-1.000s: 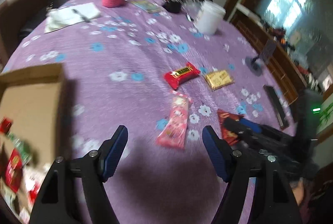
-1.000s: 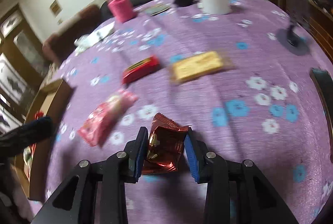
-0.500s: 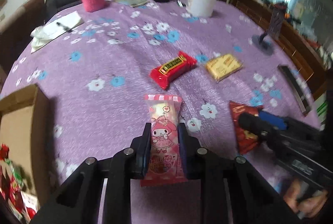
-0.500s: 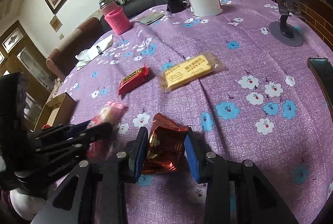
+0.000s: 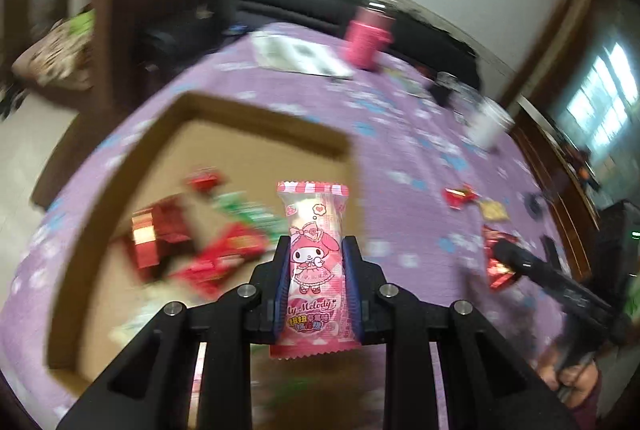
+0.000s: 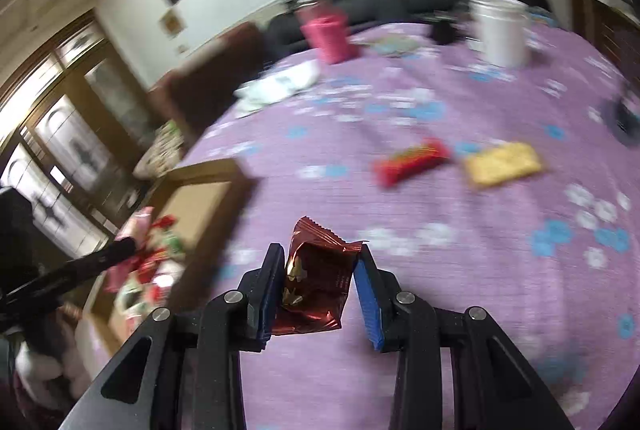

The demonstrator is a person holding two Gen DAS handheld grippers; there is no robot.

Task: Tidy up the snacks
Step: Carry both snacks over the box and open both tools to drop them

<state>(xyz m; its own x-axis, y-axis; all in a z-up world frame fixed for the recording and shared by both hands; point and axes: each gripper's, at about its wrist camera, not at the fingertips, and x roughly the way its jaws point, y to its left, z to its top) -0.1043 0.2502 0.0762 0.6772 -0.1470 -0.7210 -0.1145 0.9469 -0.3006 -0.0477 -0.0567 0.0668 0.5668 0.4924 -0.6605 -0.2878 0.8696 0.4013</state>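
Observation:
My left gripper (image 5: 315, 262) is shut on a pink My Melody snack packet (image 5: 315, 254) and holds it above the open cardboard box (image 5: 256, 118), which holds several red and green snacks. My right gripper (image 6: 320, 270) is shut on a dark red foil snack (image 6: 316, 278), lifted above the purple tablecloth to the right of the box (image 6: 208, 190). That foil snack also shows in the left wrist view (image 5: 496, 262). A red bar (image 6: 412, 160) and a yellow biscuit pack (image 6: 502, 164) lie on the cloth further back.
The table has a purple flowered cloth (image 6: 480, 270). At the back stand a pink bottle sleeve (image 6: 328, 34), a white tub (image 6: 500, 30), papers (image 6: 280, 86) and a black stand (image 6: 624, 118). A sofa and a brown chair are behind the table.
My left gripper closed on the pink packet, lifted it and swung left over the box. My right gripper lifted the foil snack and moved left toward the box.

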